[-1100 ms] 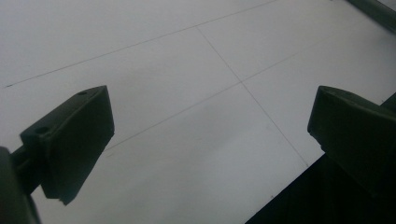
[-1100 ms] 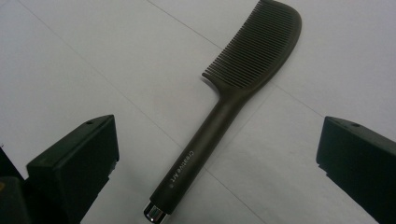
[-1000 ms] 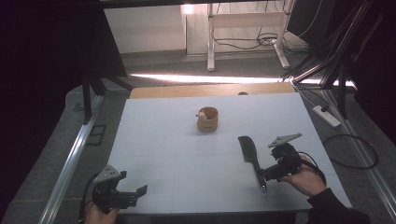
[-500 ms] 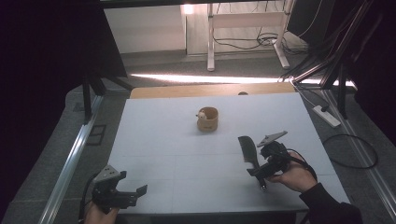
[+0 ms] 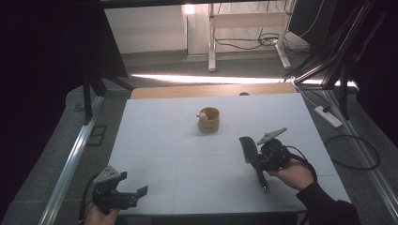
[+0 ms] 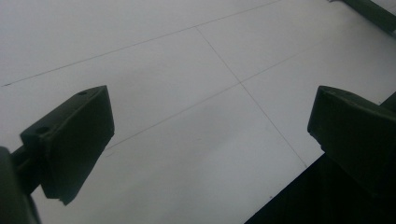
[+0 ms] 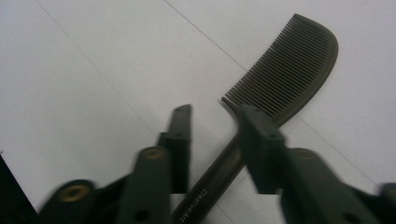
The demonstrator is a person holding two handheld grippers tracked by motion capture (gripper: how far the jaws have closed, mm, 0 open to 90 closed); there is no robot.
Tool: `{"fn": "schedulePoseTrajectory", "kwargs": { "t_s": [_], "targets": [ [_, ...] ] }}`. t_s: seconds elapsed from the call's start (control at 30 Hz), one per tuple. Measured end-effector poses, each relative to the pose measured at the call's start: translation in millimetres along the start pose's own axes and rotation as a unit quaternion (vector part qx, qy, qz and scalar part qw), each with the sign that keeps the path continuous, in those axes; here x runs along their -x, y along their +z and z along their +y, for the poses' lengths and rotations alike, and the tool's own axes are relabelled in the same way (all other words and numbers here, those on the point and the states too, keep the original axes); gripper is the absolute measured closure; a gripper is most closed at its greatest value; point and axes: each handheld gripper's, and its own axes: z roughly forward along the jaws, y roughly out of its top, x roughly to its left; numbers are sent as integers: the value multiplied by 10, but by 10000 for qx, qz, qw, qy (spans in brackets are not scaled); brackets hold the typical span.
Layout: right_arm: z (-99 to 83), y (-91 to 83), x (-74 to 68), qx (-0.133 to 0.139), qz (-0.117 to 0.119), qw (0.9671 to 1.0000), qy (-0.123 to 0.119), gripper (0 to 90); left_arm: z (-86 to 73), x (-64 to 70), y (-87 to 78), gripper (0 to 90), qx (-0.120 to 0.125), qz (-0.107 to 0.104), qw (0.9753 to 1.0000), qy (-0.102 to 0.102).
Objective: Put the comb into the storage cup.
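Observation:
A black comb (image 5: pixel 248 146) lies on the white table (image 5: pixel 164 136) at the right, teeth end away from me. In the right gripper view the comb (image 7: pixel 289 65) has fine teeth and a handle printed with small letters. My right gripper (image 5: pixel 257 161) is low over the handle; its jaws (image 7: pixel 217 112) straddle the handle with a gap on the left side, so it is open. My left gripper (image 5: pixel 135 183) rests at the table's near left corner, open, with only bare table between its jaws (image 6: pixel 210 135).
A small wooden cup (image 5: pixel 209 119) with something pale in it stands at the middle far part of the table. The near table edge runs just under my left gripper. Cables and a power strip (image 5: pixel 328 117) lie on the floor at the right.
My right gripper has moved left and forward onto the comb's handle, its jaws now on either side of it. The comb and the left gripper have stayed put.

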Motion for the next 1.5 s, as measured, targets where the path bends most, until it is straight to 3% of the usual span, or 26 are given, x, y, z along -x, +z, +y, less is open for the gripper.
{"fn": "schedulePoseTrajectory", "kwargs": {
  "t_s": [0.07, 0.17, 0.33, 0.53, 0.87, 1.27, 1.5],
  "targets": [
    [15, 6, 8, -37, 76, 10000, -31, 815, 0, 0, 0, 13, 0, -1, 10000, -1],
    [19, 20, 10, -62, 126, 9998, -112, 893, 0, 1, 0, 14, 1, -3, 10000, 3],
    [6, 54, 29, -80, 196, 9998, -40, 898, -1, 0, -1, 14, 4, -10, 10000, 6],
    [-48, 126, 4, -110, 235, 9993, -251, 898, -1, 2, -1, 15, 8, -13, 10000, 10],
    [-153, 278, -73, -485, 180, 9978, -420, 898, -2, 1, -1, 16, 16, -29, 10000, 14],
    [-197, 351, -134, -695, 256, 9961, -484, 898, -1, 1, -1, 18, 8, -29, 10000, 30],
    [-227, 348, -96, -770, 206, 9957, -462, 898, -1, 0, -1, 18, 14, -40, 10000, 20]
  ]
}}
